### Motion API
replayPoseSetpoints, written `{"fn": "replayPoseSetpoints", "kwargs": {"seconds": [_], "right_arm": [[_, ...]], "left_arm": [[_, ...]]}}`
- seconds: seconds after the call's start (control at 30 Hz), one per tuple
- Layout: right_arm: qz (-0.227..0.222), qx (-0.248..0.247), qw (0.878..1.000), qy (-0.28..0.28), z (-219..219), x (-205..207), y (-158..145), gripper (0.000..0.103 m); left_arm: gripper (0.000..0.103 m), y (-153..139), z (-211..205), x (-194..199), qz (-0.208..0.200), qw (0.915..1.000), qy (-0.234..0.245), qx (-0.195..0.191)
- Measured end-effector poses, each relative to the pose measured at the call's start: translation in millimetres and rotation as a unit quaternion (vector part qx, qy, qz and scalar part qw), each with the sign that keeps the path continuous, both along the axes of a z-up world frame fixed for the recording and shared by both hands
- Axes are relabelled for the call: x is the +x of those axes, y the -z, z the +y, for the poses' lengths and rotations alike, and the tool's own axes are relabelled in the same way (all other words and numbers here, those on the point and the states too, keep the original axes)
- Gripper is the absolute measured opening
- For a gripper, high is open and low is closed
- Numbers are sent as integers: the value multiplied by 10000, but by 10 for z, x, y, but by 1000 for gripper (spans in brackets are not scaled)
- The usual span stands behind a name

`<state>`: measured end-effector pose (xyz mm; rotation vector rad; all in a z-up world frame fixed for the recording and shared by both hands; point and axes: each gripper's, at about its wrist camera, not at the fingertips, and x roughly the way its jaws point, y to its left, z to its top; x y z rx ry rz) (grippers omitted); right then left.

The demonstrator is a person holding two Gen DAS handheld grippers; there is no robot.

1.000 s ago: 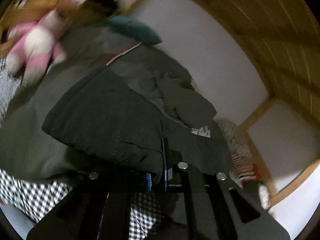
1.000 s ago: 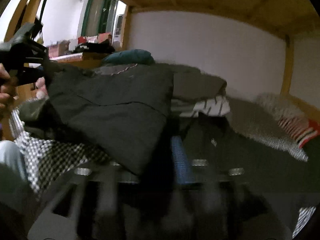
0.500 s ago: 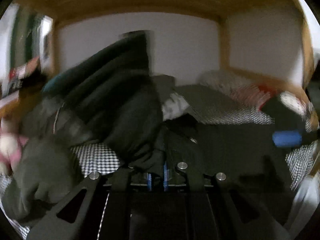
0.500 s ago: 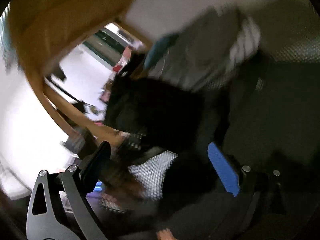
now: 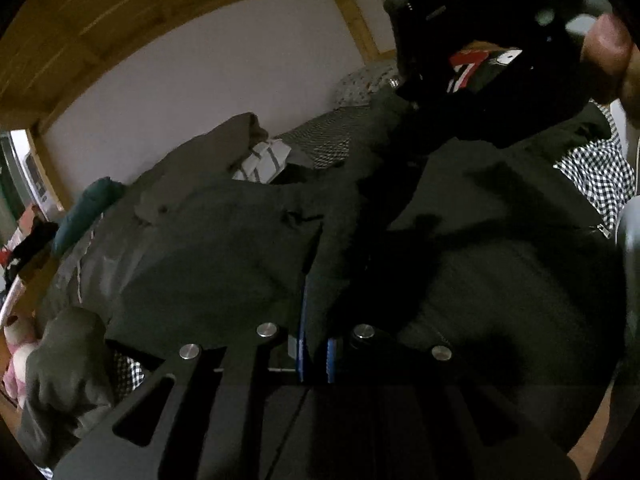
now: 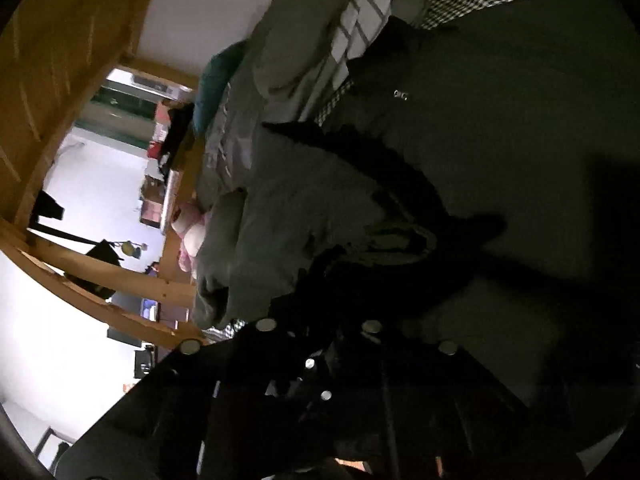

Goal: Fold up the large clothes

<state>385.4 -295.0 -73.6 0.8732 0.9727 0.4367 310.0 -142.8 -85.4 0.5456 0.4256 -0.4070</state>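
Note:
A large dark jacket (image 5: 500, 272) lies spread across the bed. My left gripper (image 5: 314, 320) is shut on a fold of it, the cloth pinched between the blue pads and draped to the left. In the same view a hand (image 5: 608, 48) holds the black body of the other gripper close above the jacket at the upper right. In the right wrist view the jacket (image 6: 500, 140) fills the right side. My right gripper (image 6: 320, 312) has its jaws closing onto a dark bunched edge of it; the fingertips are lost in shadow.
A grey-green quilt (image 5: 192, 184) is heaped behind the jacket with a striped white cloth (image 5: 264, 160) and a teal pillow (image 5: 88, 208). A pink plush toy (image 5: 16, 360) lies at the left. Chequered sheet (image 5: 600, 164) shows at the right. The wooden bunk frame (image 6: 100, 300) borders the bed.
The left gripper swung right and down, carrying its fold over the spread jacket. The right gripper opened wide, rolled, and has come shut on dark cloth.

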Motion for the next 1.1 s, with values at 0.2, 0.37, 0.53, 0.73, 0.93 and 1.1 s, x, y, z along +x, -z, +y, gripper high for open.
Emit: {"fn": "replayPoseSetpoints", "kwargs": {"seconds": [0.2,0.37,0.53,0.73,0.93,1.1], "right_arm": [[-681,-167,9947,748,-570,90,-307,6],[-808,-425,9871,1314,-1262,314,-528,6],[-773,-958,9793,1609,-1707,507,-542,6],[-273,-1245,9787,1611,-1948,733,-194,6],[538,-2372,9563,1625,-1869,834,318,3],[405,-2769,9428,1811,-1930,659,354,26]], "left_arm": [[79,-199,-107,-289,-322,9980,176,-506],[79,-668,153,-114,-237,9849,-584,-1615],[81,-455,557,951,483,9656,-2106,-1449],[81,395,884,1684,1546,9473,-2764,-472],[84,455,1317,1742,1680,9359,-3024,-664],[84,290,1359,1683,1445,9388,-3053,-683]]}}
